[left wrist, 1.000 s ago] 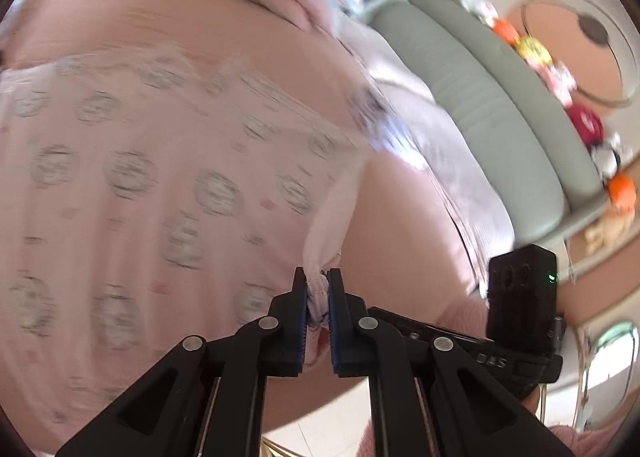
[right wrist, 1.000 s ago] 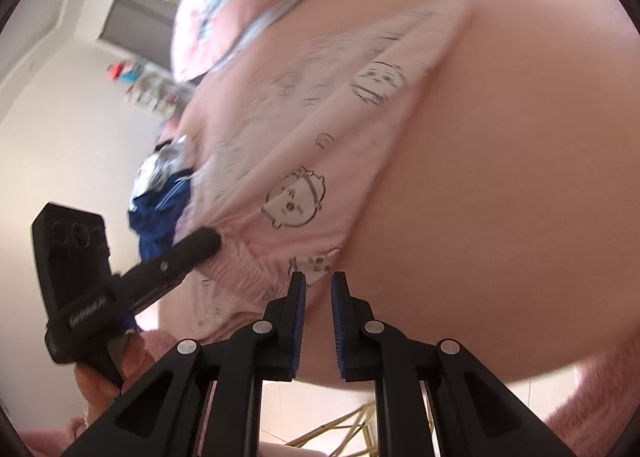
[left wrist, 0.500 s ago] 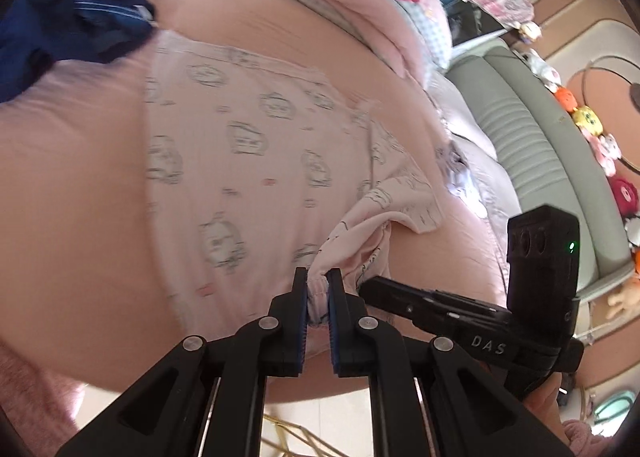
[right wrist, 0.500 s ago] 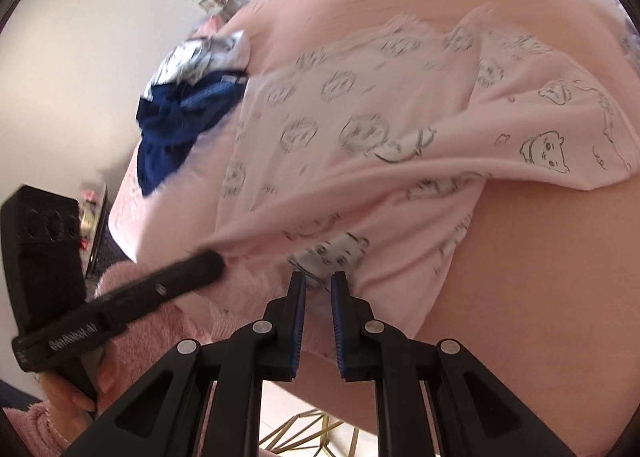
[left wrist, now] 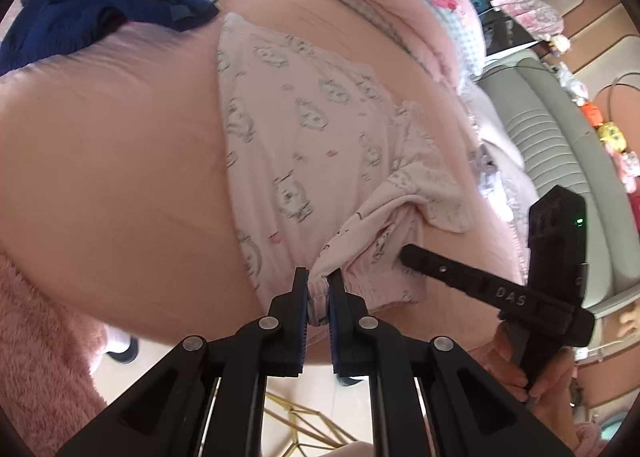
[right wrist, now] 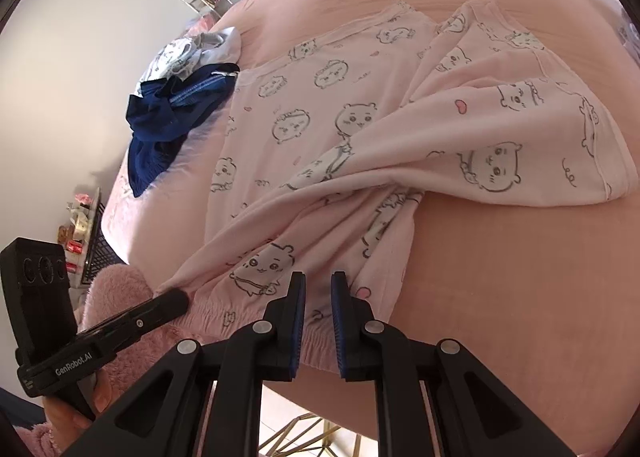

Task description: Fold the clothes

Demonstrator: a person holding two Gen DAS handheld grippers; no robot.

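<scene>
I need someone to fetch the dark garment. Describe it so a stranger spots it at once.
Start at the wide pink bed. The pale pink printed pyjama piece lies spread across it. Beside its far corner lies the navy blue garment, crumpled in a heap, the only dark cloth there.

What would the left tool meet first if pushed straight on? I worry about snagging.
Likely the pale pink cartoon-print pyjama trousers whose waistband the left tool already pinches, then the pink bedsheet underneath.
</scene>
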